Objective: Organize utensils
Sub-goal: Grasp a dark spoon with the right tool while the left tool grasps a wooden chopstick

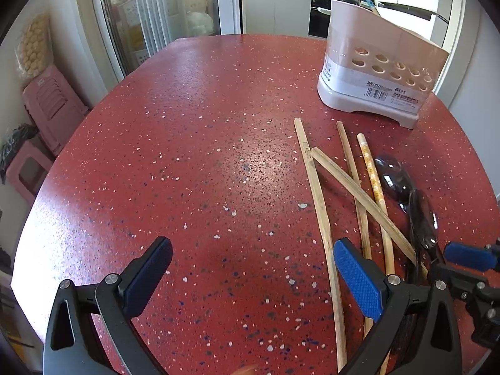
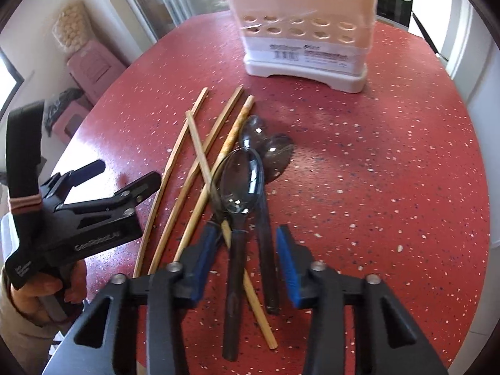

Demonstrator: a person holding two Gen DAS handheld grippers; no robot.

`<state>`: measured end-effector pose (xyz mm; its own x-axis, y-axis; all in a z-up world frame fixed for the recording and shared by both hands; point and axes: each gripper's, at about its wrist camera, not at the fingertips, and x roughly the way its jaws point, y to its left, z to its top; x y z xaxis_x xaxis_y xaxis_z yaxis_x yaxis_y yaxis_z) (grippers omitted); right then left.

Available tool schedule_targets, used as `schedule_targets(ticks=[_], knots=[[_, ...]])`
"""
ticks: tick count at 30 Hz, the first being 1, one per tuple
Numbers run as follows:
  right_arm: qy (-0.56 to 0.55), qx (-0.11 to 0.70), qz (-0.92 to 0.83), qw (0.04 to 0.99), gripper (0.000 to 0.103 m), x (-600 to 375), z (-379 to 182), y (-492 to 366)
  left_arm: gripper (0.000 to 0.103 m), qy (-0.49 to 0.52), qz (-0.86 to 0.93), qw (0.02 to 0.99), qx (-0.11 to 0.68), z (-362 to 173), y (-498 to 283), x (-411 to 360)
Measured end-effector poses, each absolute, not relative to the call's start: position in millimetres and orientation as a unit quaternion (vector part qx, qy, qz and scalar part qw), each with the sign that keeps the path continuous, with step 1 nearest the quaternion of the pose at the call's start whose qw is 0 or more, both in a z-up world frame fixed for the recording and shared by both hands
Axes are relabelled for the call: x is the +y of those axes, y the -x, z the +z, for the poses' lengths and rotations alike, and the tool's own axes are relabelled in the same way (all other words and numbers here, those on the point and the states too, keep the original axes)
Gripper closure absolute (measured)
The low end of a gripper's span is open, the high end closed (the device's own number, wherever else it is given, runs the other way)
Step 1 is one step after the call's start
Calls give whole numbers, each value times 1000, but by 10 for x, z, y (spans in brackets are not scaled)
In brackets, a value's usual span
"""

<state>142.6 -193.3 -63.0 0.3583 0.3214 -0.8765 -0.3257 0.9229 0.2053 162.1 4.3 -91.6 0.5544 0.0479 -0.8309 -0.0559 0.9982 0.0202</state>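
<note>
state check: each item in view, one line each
left tool: open, empty, above bare table
right tool: part open, straddling both spoon handles, grip unclear
dark spoons: lying flat, overlapping
chopsticks: loose, crossed on table
utensil holder: upright, some utensils already inside

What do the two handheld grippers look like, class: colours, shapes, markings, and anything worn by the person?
Both grippers are black plastic frames with triangular cut-outs and silver bolts. The right gripper has flat fingers with blue textured pads, as does the left gripper. In the right wrist view, the left gripper's side carries white lettering, a black strap and a rubber band. A beige sleeve covers the person's left wrist.
</note>
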Motion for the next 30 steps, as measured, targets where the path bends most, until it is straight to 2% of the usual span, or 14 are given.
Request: schedule_targets(ticks=[3,10,13,14,17,19,30], knots=[[1,542,199,817,72,-1897,-692,-1460,0,2,22,878,478,-937,-1678,55],[-16,554,208,806,77,-1906,-751,-1523,0,6,3,872,489,-983,-1807,70],[-17,552,209,807,82,-1897,-739,-1520,0,1,-12,871,490,-964,-1829,56],[-20,547,210,810,88,-1907,-721,-1518,0,-3,-17,871,491,-953,-1834,45],[-34,543,215,811,92,-1975,-687,-1494,7,-12,-33,869,493,-919,-1851,13],[-47,542,219,810,100,-2036,-678,-1495,12,-15,-40,867,496,-900,-1866,5],[-118,544,225,800,100,-2361,-708,-1467,21,-31,-66,844,532,-806,-1942,-16]])
